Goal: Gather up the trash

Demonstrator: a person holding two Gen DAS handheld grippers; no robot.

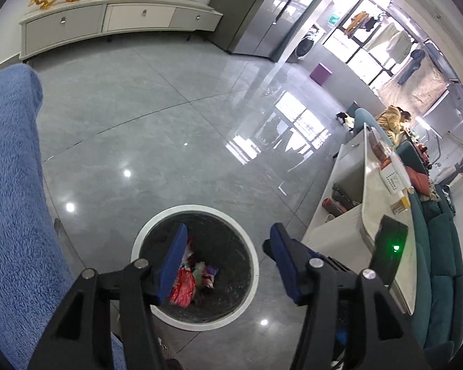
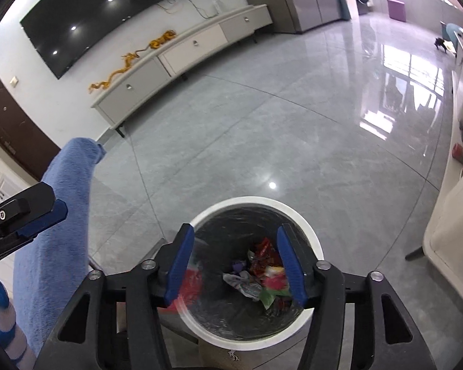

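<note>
A round white trash bin [image 1: 250, 259] with a black liner stands on the grey floor; it also shows in the right wrist view [image 2: 311, 240]. Crumpled wrappers [image 1: 185, 286] lie at its bottom, red, green and purple in the right wrist view [image 2: 262, 277]. My left gripper [image 1: 228, 240] is open and empty above the bin. My right gripper [image 2: 236, 240] is open above the bin, and a clear blurred piece of film [image 2: 189, 280] shows just by its left finger. The left gripper also shows at the left edge of the right wrist view [image 2: 24, 215].
A blue fleece sleeve [image 1: 12, 185] fills the left side. A white coffee table [image 1: 376, 215] with boxes and a teal sofa [image 1: 438, 262] stand at the right. A white TV cabinet [image 2: 185, 52] lines the far wall. The glossy floor [image 2: 262, 123] stretches between.
</note>
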